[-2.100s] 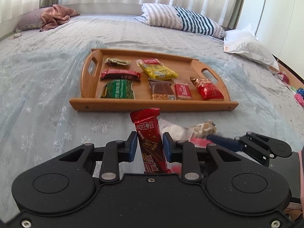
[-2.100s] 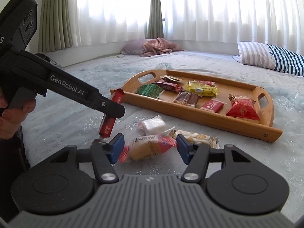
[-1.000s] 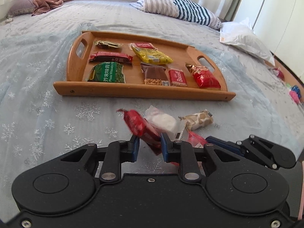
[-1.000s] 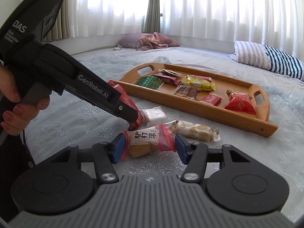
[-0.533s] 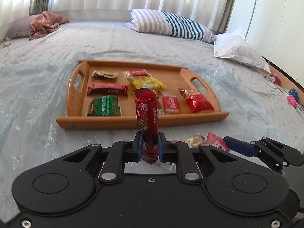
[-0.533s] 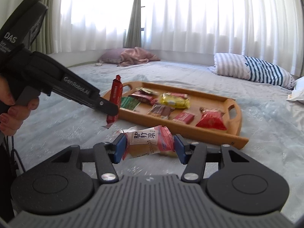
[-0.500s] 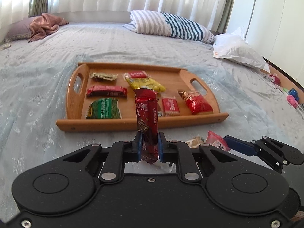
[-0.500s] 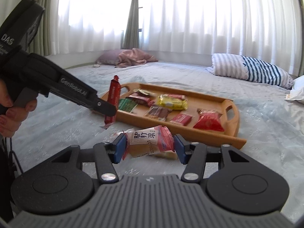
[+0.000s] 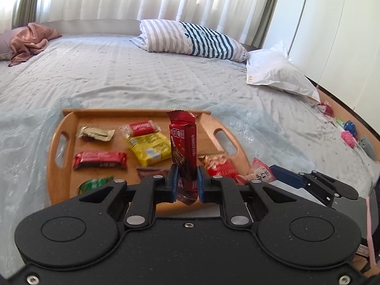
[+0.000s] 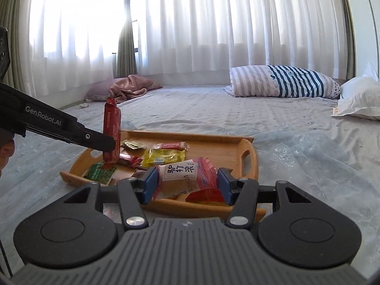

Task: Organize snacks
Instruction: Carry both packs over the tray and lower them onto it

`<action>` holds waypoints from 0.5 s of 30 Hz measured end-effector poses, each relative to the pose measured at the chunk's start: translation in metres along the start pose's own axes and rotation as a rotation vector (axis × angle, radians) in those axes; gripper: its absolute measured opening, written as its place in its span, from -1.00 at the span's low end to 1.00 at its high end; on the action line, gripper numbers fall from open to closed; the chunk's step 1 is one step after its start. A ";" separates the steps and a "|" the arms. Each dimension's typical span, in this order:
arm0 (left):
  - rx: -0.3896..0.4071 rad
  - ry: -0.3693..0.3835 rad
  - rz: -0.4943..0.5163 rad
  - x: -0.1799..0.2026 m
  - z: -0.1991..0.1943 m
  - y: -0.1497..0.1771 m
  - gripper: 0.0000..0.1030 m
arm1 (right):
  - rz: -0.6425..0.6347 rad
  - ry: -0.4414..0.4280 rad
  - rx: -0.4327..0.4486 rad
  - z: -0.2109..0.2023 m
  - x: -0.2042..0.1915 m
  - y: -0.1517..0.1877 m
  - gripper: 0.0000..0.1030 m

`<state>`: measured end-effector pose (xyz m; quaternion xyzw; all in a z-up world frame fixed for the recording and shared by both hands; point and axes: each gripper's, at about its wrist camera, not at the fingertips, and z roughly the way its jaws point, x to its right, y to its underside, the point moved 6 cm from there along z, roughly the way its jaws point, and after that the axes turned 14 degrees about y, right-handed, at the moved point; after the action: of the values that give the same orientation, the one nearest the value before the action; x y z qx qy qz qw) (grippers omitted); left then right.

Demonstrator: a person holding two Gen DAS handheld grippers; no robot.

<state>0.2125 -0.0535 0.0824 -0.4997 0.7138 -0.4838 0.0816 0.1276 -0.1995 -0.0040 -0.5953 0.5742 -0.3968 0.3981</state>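
Note:
My left gripper [image 9: 186,184] is shut on a red snack bar [image 9: 183,142] that stands upright, held above the near part of the wooden tray [image 9: 142,116]. The bar also shows in the right wrist view [image 10: 111,130]. My right gripper [image 10: 186,185] is shut on a pink and white pastry packet [image 10: 187,178], held over the tray's near right edge [image 10: 251,166]; the packet also shows in the left wrist view [image 9: 262,171]. The tray holds several snacks: a yellow packet [image 9: 149,148], a red bar [image 9: 99,160], a green packet [image 9: 93,182], a red bag [image 9: 219,168].
The tray lies on a pale blue bedspread [image 9: 118,78]. A striped pillow [image 9: 190,39] and a white bag [image 9: 277,76] lie further back, a pink blanket [image 9: 28,40] at the far left. Small toys [image 9: 348,137] sit at the right edge.
Both grippers have moved forward and up with their snacks and now hang over the tray. The loose snacks on the bedspread have dropped out of view.

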 end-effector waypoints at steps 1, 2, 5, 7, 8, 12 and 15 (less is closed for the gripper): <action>-0.009 0.010 -0.007 -0.001 0.008 -0.008 -0.71 | 0.003 0.004 -0.005 0.007 0.004 -0.004 0.11; -0.019 0.015 -0.015 -0.003 0.015 -0.014 -0.71 | 0.001 0.011 -0.008 0.016 0.008 -0.009 0.11; -0.057 0.025 -0.046 -0.009 0.045 -0.035 -0.71 | -0.014 0.008 -0.023 0.042 0.016 -0.021 0.12; -0.087 0.021 -0.063 -0.016 0.070 -0.046 -0.71 | -0.032 0.012 -0.048 0.061 0.020 -0.026 0.12; -0.102 0.014 -0.070 -0.020 0.081 -0.050 -0.71 | -0.043 0.016 -0.057 0.071 0.021 -0.027 0.12; -0.163 -0.020 -0.113 -0.038 0.129 -0.059 -0.73 | -0.084 0.017 -0.084 0.101 0.022 -0.027 0.12; -0.206 -0.031 -0.151 -0.051 0.163 -0.059 -0.94 | -0.100 0.004 -0.111 0.120 0.019 -0.023 0.12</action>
<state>0.3721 -0.1141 0.0248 -0.5650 0.7188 -0.4050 0.0041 0.2486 -0.2157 -0.0267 -0.6435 0.5656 -0.3849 0.3432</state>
